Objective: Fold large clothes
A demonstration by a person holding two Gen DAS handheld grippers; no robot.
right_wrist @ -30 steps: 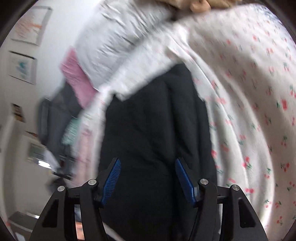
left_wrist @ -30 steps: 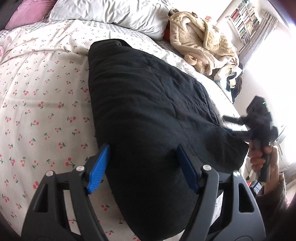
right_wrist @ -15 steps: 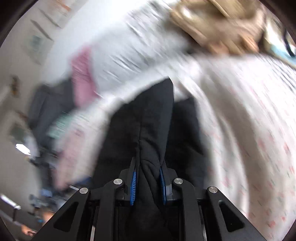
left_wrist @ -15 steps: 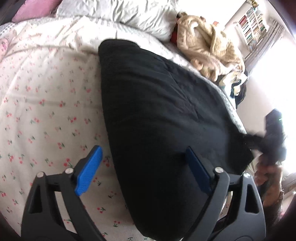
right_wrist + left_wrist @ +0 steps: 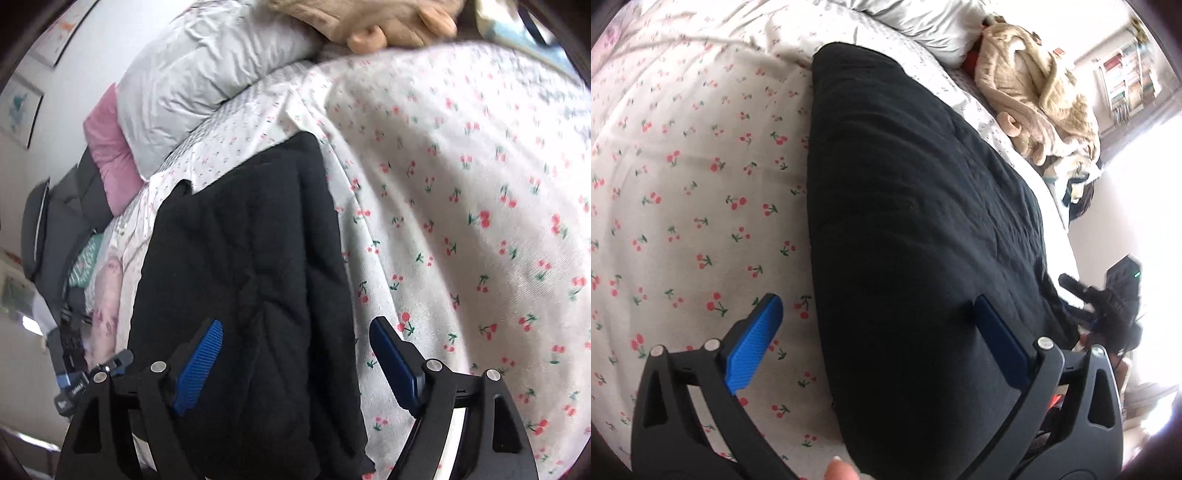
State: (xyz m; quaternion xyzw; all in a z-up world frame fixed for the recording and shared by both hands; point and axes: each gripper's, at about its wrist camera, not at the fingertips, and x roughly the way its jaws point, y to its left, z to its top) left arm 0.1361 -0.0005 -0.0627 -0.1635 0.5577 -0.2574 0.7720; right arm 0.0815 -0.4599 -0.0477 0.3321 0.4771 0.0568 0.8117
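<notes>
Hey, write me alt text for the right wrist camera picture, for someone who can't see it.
An open right gripper hovers over a folded black garment lying on a bedspread printed with cherries, its blue jaws spread wide and holding nothing. A white pillow and a pink pillow lie beyond it.

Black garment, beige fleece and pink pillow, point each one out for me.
black garment [image 5: 916, 229], left wrist view, middle of its quilted top surface.
beige fleece [image 5: 1038, 88], left wrist view, centre of the crumpled heap.
pink pillow [image 5: 110, 155], right wrist view, its visible side.
</notes>
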